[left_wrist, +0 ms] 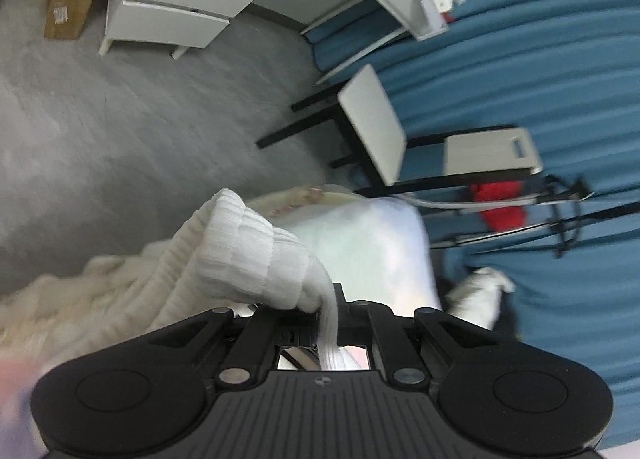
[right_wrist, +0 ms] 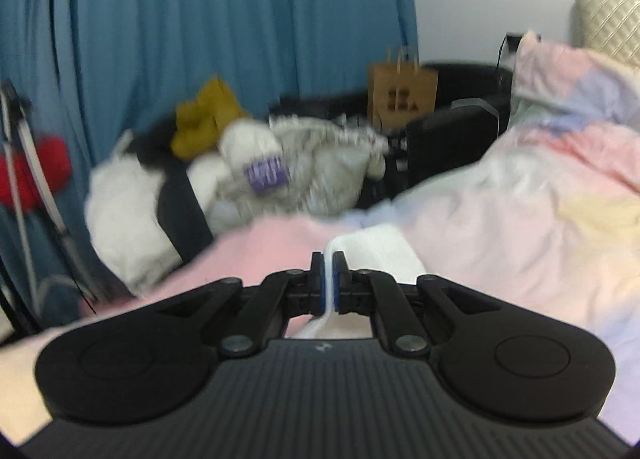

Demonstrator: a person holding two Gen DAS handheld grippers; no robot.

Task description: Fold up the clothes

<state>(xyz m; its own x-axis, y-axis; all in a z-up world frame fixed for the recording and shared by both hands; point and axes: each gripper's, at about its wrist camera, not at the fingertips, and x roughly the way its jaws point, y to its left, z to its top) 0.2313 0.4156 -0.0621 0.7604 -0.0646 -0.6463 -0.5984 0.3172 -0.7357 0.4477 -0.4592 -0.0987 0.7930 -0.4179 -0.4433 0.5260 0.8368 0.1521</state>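
Sweater, white ribbed knit, bunched and draping, clamped in both my left gripper and right gripper.

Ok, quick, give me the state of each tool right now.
Left tool: closed on the white ribbed knit garment.
Right tool: closed on a fold of thin white fabric.
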